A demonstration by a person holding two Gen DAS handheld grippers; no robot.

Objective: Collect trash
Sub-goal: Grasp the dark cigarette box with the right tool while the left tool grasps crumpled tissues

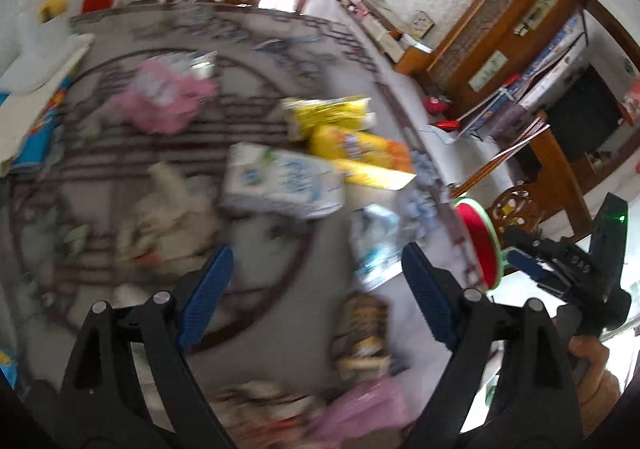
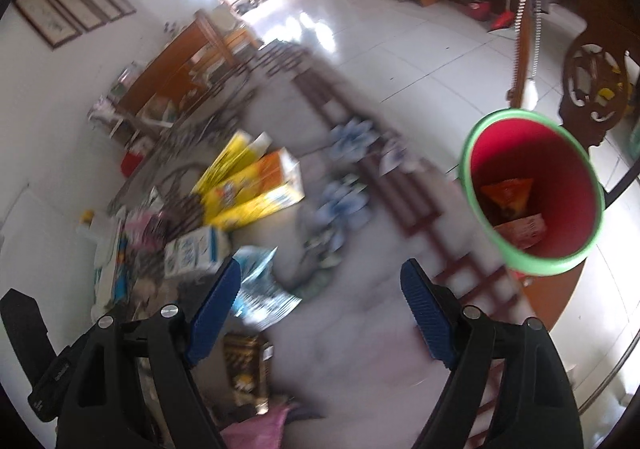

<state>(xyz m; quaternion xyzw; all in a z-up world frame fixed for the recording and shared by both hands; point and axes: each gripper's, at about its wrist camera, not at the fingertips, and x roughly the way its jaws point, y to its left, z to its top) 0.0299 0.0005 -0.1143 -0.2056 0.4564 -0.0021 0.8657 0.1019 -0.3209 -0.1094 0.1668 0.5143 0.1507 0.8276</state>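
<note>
Trash lies scattered on a patterned rug (image 1: pixel 100 153), blurred by motion. There are yellow boxes (image 1: pixel 340 137) (image 2: pixel 248 185), a white and blue carton (image 1: pixel 280 185) (image 2: pixel 196 249), a blue and white wrapper (image 1: pixel 374 245) (image 2: pixel 260 289), a brown box (image 1: pixel 364 329) (image 2: pixel 244 365) and a pink bag (image 1: pixel 160 97). A red bin with a green rim (image 2: pixel 520 145) (image 1: pixel 480 245) stands at the rug's right side and holds an orange wrapper (image 2: pixel 508 193). My left gripper (image 1: pixel 316 273) hangs open over the rug, empty. My right gripper (image 2: pixel 320 281) is open and empty too, left of the bin.
A carved wooden chair (image 2: pixel 592 89) stands behind the bin, and a round wooden table edge (image 2: pixel 560 309) curves beside it. Wooden cabinets (image 1: pixel 500 29) line the far wall. Shiny white floor tiles (image 2: pixel 380 49) stretch beyond the rug. Another pink bag (image 2: pixel 256 429) lies near my fingers.
</note>
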